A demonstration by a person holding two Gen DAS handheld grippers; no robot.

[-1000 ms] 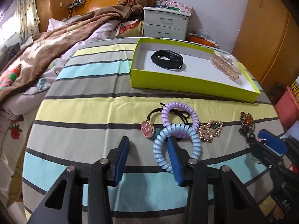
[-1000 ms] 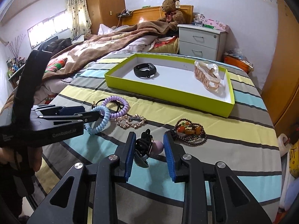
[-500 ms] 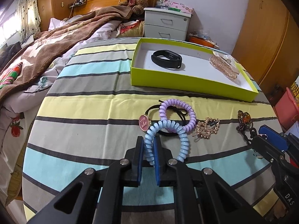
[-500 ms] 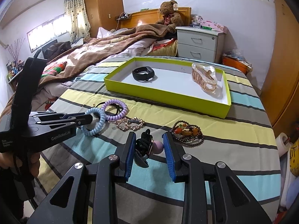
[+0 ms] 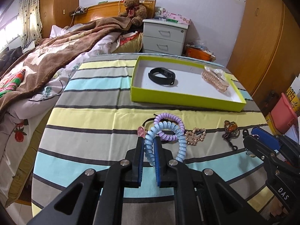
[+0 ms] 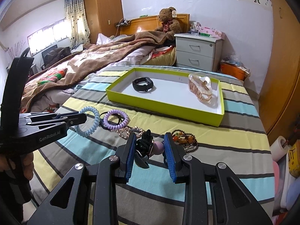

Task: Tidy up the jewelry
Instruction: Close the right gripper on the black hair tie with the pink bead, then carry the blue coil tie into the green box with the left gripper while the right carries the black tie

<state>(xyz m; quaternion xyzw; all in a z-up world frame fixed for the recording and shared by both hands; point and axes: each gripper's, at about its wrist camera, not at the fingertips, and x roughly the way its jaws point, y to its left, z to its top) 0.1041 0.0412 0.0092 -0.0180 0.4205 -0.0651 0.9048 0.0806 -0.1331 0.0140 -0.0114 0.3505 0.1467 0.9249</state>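
Striped cloth in yellow, grey and pale blue covers the bench, with an unmade bed and a teddy bear in the upper left of both views. At the far side sits a lime-green tray, already holding a black band and a rose-gold hair claw, so it looks like the place where everything is being gathered.

Lower centre of the left view, the left gripper has its fingers nearly together, pinched on one side of the blue coil hair tie. The loop stands up from the cloth, which suggests it has been lifted clear of the purple coil tie just behind it, probably for the trip to the tray. A gold chain piece lies just to the right of the ties.

Lower centre of the right view, the right gripper has its fingers apart, set either side of a black-strapped watch with something rounded and mauve beside it. I cannot tell whether the pads touch it. A beaded bracelet lies just beyond, near the right finger.
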